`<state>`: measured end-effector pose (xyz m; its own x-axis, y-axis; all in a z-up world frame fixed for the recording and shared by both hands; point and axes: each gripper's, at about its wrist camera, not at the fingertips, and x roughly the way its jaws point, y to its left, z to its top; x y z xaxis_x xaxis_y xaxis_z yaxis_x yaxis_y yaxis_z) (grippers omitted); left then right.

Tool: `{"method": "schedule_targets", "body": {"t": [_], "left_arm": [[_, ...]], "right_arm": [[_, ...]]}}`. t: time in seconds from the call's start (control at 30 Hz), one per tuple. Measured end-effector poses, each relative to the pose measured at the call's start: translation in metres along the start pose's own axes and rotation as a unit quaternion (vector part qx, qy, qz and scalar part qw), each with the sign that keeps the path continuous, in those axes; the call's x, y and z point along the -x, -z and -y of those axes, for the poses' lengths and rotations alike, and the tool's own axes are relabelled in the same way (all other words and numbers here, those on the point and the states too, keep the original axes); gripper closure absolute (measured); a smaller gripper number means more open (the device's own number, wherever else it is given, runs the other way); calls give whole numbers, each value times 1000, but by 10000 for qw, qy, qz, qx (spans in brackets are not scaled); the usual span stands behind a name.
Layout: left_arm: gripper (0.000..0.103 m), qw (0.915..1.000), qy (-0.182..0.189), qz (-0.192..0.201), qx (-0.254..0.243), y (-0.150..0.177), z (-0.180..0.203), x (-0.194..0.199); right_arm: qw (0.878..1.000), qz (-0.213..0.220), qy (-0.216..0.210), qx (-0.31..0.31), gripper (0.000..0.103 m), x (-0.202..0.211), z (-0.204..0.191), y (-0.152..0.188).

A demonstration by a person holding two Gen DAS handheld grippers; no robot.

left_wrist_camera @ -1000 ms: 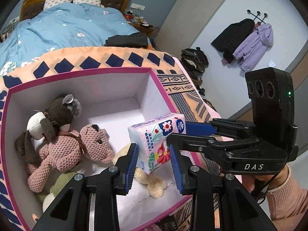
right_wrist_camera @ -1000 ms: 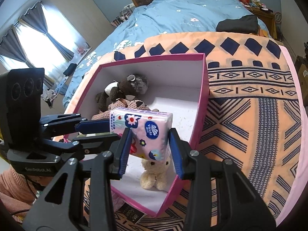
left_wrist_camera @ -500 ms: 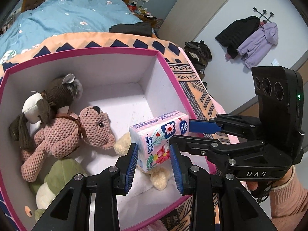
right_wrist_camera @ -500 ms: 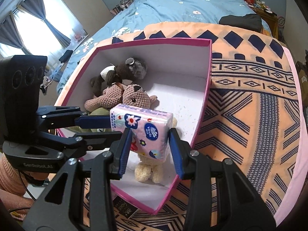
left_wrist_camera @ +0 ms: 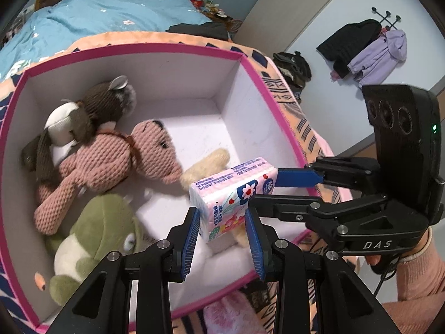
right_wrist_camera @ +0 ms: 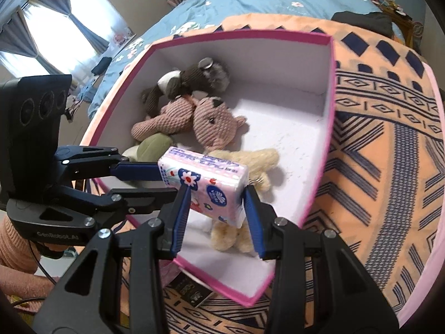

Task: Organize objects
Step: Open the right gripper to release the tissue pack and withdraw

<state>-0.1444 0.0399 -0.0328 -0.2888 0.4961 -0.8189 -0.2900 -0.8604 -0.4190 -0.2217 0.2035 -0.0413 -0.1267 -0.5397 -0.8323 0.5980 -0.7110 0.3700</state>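
Observation:
A pink flowered tissue pack [left_wrist_camera: 232, 194] [right_wrist_camera: 205, 183] hangs over the near part of the pink-rimmed white box [left_wrist_camera: 250, 64] [right_wrist_camera: 332, 89]. Both grippers are shut on it: my left gripper [left_wrist_camera: 222, 222] holds one end, my right gripper [right_wrist_camera: 217, 203] the other, coming from opposite sides. In the box lie a pink knitted bear [left_wrist_camera: 111, 164] [right_wrist_camera: 194, 122], a brown plush [left_wrist_camera: 94, 105] [right_wrist_camera: 192, 78], a green plush [left_wrist_camera: 97, 239] [right_wrist_camera: 151, 147] and a cream plush [left_wrist_camera: 205, 164] [right_wrist_camera: 250, 164] under the pack.
The box sits on an orange and navy patterned blanket [right_wrist_camera: 389, 139] on a bed with a blue duvet [left_wrist_camera: 97, 8]. Coats hang on the wall [left_wrist_camera: 372, 47]. A small dark packet [right_wrist_camera: 192, 292] lies by the box's near corner.
Both grippers have carried the tissue pack forward and lower into the box, over the cream plush. The green plush has come into view.

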Motion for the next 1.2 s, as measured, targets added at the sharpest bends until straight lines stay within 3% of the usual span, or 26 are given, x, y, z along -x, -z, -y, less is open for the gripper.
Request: {"method": "schedule_targets", "body": {"t": [0.77,0.93,1.0,1.2], "left_arm": [[70,9992,-356,-149,72,18,-10,3],[70,9986,-530,63,60,21,-8,8],[65,9980,-584,236,-1,24,-5,15],[56,9952,-322,809,-442,40,18,51]], "right_arm": [[9987,-317,184,358,56,-19,-31,2],[9993,-176,140,282,53,-14,-32,5],[9996,-57,76,268,53,-6,-33,8],[9975,343,-543,281,53,28,-43,30]]}}
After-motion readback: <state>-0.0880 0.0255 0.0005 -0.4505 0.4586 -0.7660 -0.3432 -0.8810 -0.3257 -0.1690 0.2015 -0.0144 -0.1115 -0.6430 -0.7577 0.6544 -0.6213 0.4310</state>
